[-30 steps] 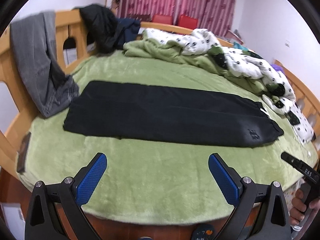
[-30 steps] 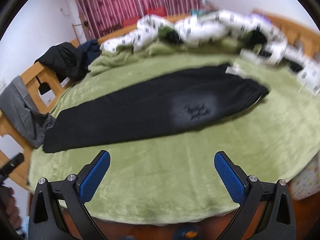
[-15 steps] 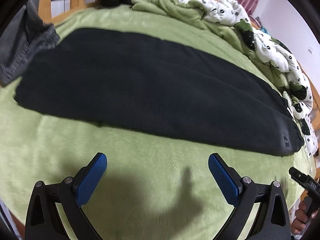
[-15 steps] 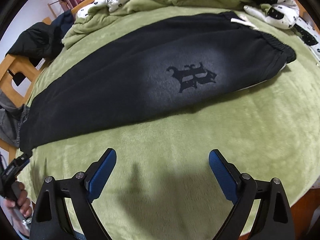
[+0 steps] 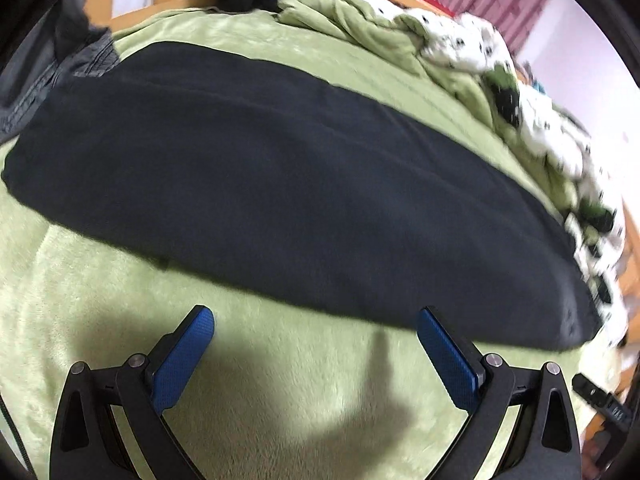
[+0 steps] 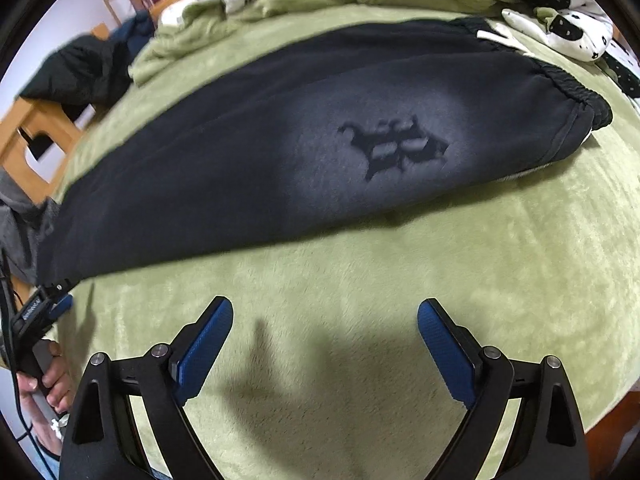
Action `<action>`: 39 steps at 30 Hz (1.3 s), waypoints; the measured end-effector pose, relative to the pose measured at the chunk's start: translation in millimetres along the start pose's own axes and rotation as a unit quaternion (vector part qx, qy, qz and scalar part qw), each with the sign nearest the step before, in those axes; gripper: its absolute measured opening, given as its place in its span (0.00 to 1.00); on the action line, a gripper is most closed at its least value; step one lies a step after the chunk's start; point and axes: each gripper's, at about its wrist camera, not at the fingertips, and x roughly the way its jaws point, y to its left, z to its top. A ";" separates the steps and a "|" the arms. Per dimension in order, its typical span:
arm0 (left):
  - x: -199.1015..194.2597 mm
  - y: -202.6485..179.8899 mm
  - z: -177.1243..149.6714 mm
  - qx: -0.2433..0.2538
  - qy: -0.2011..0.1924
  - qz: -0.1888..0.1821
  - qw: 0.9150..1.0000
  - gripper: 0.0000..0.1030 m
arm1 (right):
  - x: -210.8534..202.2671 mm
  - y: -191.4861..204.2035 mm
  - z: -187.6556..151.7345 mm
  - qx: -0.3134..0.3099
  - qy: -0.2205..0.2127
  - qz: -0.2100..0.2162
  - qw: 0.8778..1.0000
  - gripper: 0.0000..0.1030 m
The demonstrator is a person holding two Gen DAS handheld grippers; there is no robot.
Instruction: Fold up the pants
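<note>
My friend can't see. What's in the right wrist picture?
Black pants with a dark logo lie flat on a green blanket. The open right gripper hovers over bare blanket, holding nothing. A spotted quilt is bunched behind.

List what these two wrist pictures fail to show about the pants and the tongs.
- Underside of the black pants: both views; they lie flat on the green blanket, so their own top layer hides it.
- Cuff end: right wrist view; the picture's left edge and the left tongs cover it.
- Waistband: left wrist view; blur smears that end.
- Right tongs in the left wrist view: cut off at the edge; their opening cannot be read there.
</note>
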 end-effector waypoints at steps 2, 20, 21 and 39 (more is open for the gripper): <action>-2.3 12.7 5.4 -0.033 -0.011 -0.019 0.999 0.94 | -11.4 -15.0 4.8 0.014 -0.031 0.001 0.999 0.90; -3.7 82.1 51.1 -0.147 -0.042 -0.030 0.988 0.11 | 33.4 -145.9 75.2 0.173 -0.116 0.067 0.976 0.20; -11.0 81.5 56.7 -0.146 -0.051 -0.038 0.987 0.11 | 28.3 -147.2 78.8 0.180 -0.126 0.081 0.972 0.19; 93.9 10.3 209.8 0.025 -0.068 0.070 0.995 0.11 | 87.1 -81.1 262.4 0.085 -0.156 0.032 0.984 0.17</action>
